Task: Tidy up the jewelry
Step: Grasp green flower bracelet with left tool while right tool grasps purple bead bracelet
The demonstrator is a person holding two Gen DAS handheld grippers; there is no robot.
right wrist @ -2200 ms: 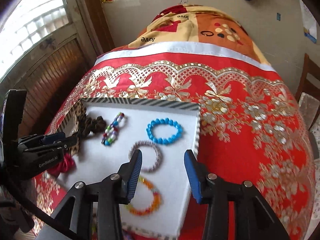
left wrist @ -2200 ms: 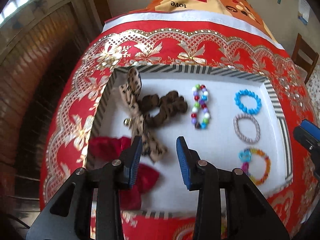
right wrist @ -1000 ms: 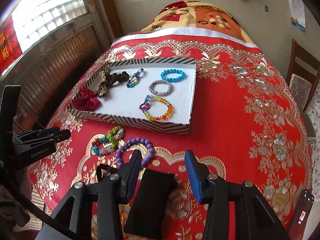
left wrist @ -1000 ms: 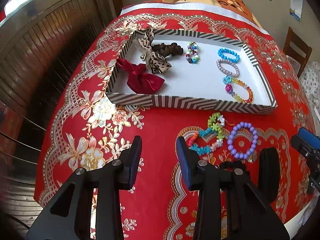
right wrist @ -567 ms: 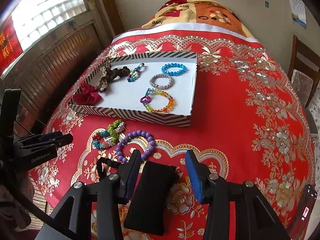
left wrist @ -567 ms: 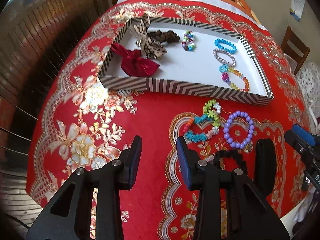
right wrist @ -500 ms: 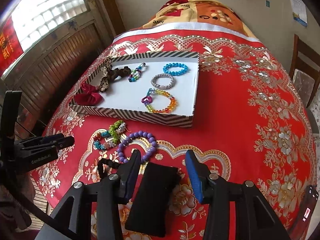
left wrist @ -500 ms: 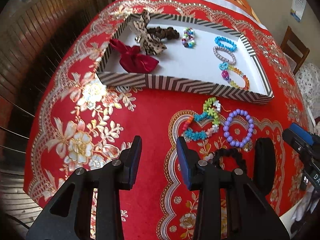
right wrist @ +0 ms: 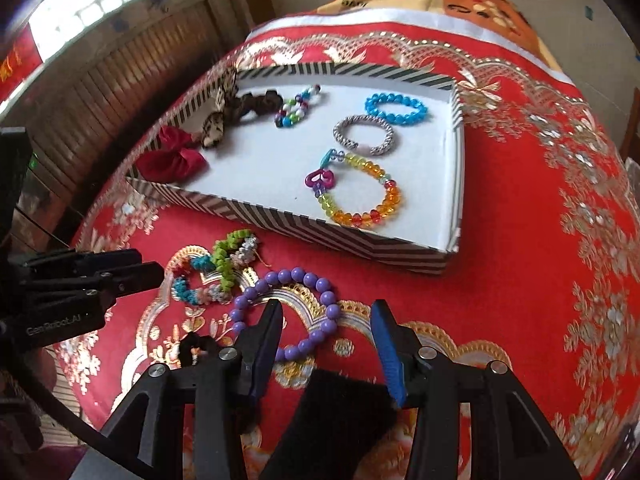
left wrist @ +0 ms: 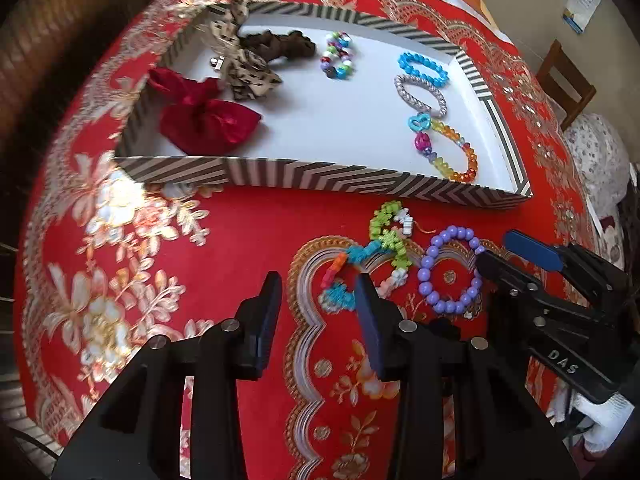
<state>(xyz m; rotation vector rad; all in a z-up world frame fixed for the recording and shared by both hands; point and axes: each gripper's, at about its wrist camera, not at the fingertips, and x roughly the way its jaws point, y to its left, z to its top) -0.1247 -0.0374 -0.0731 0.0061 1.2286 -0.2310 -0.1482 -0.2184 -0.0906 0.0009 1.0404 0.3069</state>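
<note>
Purple bracelet [right wrist: 289, 312] partly hidden behind right claw [right wrist: 326, 330]; black scrunchie [right wrist: 196, 345] mostly covered

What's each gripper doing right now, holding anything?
Left gripper: jaws opening, holding nothing.
Right gripper: open, holding nothing, over the purple bead bracelet.

Your left black two-finger gripper with blue pads [left wrist: 318, 308] tilts steeply downward, its jaws opening with nothing between them. Your right black gripper with blue-padded fingers [right wrist: 326, 330] also angles downward, jaws parted, pads pressing on nothing. In the left wrist view the right gripper reaches in from the right edge.
</note>
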